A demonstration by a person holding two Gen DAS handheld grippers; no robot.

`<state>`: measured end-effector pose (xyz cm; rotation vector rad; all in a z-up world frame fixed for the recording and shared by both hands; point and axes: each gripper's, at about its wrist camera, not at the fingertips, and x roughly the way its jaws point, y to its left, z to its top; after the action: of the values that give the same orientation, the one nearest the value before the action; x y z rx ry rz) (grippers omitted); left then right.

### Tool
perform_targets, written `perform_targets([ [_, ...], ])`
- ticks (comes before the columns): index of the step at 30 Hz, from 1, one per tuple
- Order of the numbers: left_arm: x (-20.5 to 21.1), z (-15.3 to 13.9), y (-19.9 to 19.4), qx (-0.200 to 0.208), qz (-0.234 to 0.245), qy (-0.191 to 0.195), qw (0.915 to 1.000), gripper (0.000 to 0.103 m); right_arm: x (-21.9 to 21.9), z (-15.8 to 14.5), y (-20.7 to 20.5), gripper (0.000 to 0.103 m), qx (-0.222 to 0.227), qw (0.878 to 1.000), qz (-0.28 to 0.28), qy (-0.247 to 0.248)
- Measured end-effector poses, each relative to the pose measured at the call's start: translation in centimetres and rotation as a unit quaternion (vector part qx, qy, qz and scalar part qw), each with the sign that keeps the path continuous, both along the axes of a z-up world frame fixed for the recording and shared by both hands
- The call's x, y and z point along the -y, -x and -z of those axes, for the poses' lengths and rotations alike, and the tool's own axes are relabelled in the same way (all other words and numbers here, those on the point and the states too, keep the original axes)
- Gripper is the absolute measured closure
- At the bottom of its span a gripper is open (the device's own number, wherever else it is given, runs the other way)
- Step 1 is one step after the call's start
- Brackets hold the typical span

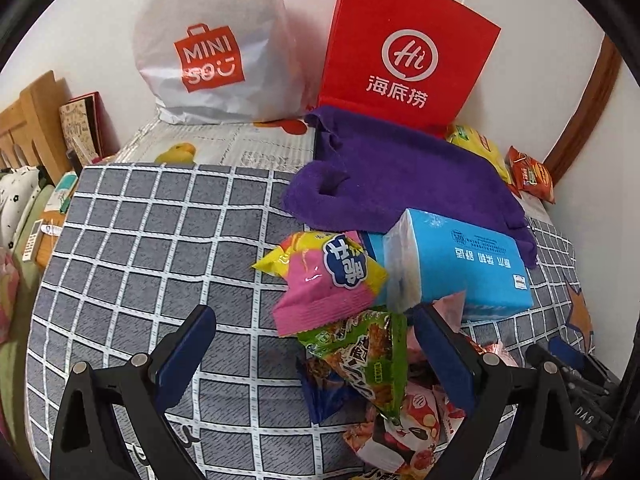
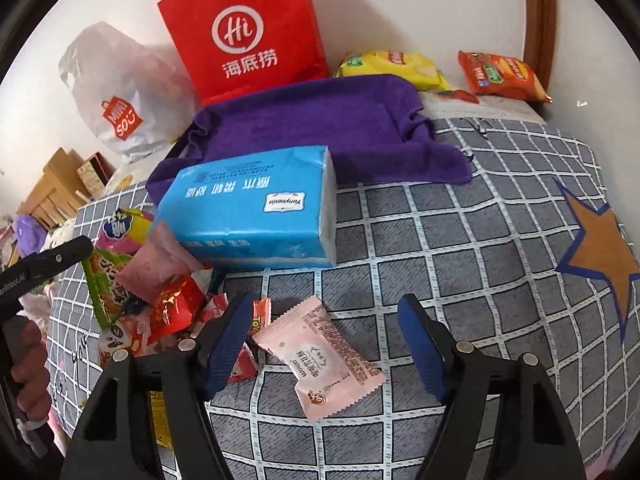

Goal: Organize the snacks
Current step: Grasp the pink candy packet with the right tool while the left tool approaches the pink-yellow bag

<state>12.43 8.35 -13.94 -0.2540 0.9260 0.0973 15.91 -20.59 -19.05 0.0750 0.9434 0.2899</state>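
Observation:
A pile of snack packets lies on a grey checked bedsheet (image 1: 132,240). In the left wrist view my left gripper (image 1: 316,332) is open and empty, with a pink-and-yellow chip bag (image 1: 328,280) and a green snack packet (image 1: 368,356) between and just beyond its fingers. In the right wrist view my right gripper (image 2: 326,334) is open and empty over a pale pink sachet (image 2: 324,354). Small red and pink packets (image 2: 172,312) lie to its left. A yellow bag (image 2: 392,68) and an orange bag (image 2: 500,76) lie at the back.
A blue tissue pack (image 1: 456,268) (image 2: 256,208) lies on a purple towel (image 1: 400,172) (image 2: 320,128). A red paper bag (image 1: 404,52) (image 2: 248,28) and a white Miniso plastic bag (image 1: 212,48) (image 2: 120,92) stand against the wall. A wooden headboard (image 1: 32,128) is at left.

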Motion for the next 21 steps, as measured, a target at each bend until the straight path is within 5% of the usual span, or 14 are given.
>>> perform_targets([
  [5,-0.5,-0.1,0.0,0.003,0.000,0.013,0.9999,0.004,-1.2,0.7,0.7,0.032,-0.004,0.999,-0.049,0.008],
  [10,-1.2,-0.1,0.0,0.002,-0.004,0.008,1.0000,0.004,-2.8,2.5,1.1,0.035,-0.013,0.995,-0.078,0.067],
  [13,-1.9,0.1,0.0,-0.004,-0.009,0.004,0.9999,0.004,-2.8,3.6,1.0,0.050,-0.024,0.994,-0.078,0.076],
  [14,-2.2,0.1,0.0,-0.006,-0.012,0.003,0.9999,0.004,-2.7,3.8,1.0,0.062,-0.025,0.994,-0.078,0.078],
  [21,-2.8,0.3,0.6,-0.010,-0.010,0.003,0.9999,0.004,0.1,2.9,0.8,0.069,0.006,0.998,-0.025,0.059],
])
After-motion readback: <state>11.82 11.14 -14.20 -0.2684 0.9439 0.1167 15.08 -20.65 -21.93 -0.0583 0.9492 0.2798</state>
